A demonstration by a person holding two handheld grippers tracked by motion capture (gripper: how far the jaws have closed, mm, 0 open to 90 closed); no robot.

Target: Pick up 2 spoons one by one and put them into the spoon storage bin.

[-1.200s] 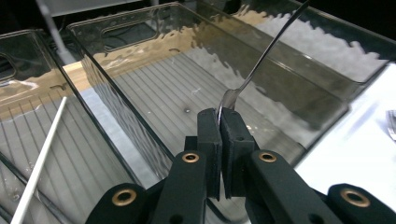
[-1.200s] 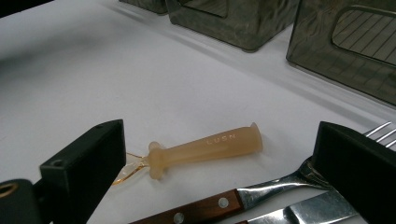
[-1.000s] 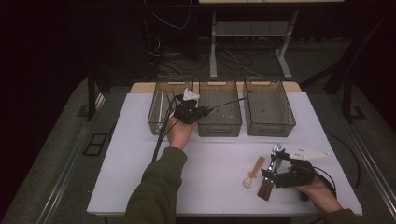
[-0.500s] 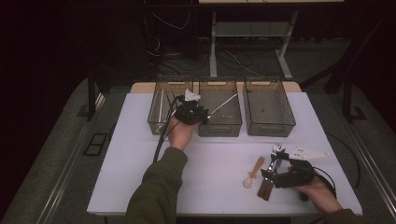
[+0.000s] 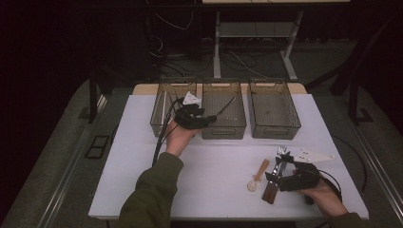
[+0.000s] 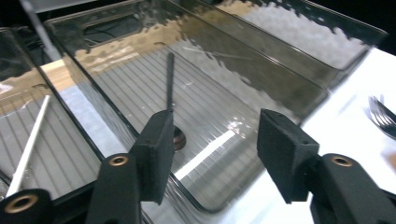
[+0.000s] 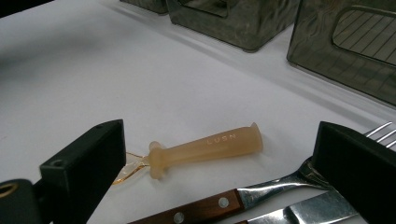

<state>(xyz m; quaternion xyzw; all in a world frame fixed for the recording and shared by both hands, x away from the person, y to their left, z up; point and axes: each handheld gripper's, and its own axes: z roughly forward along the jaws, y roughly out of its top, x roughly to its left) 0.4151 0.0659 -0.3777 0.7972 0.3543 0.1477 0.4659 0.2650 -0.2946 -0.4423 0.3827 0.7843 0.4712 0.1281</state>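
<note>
A thin black rod (image 6: 170,79), straight and dark with a small rounded end, is seen lying in the middle bin (image 5: 223,128) of three clear bins at the far side of a white table (image 5: 142,156), its tip leaning up toward the bin's far right. The left gripper (image 5: 202,121) is held at that bin's near left corner; its jaws have just been opening and are now parted, with the rod's near end just behind the left pad and nothing pressed between them. A white stick (image 6: 30,140) is seen in the left bin (image 5: 161,111). At the near right, the right gripper (image 5: 274,176) is held low over the table with its jaws wide apart and nothing gripped. Just ahead of it a translucent amber spoon (image 7: 205,149) is laid flat, its thick handle stamped with raised letters read as "LUSN". Beside it, to the right, a fork (image 7: 261,189) and a knife (image 7: 308,210) with a riveted wooden handle are laid together. The right bin (image 5: 273,111) is seen bare.
</note>
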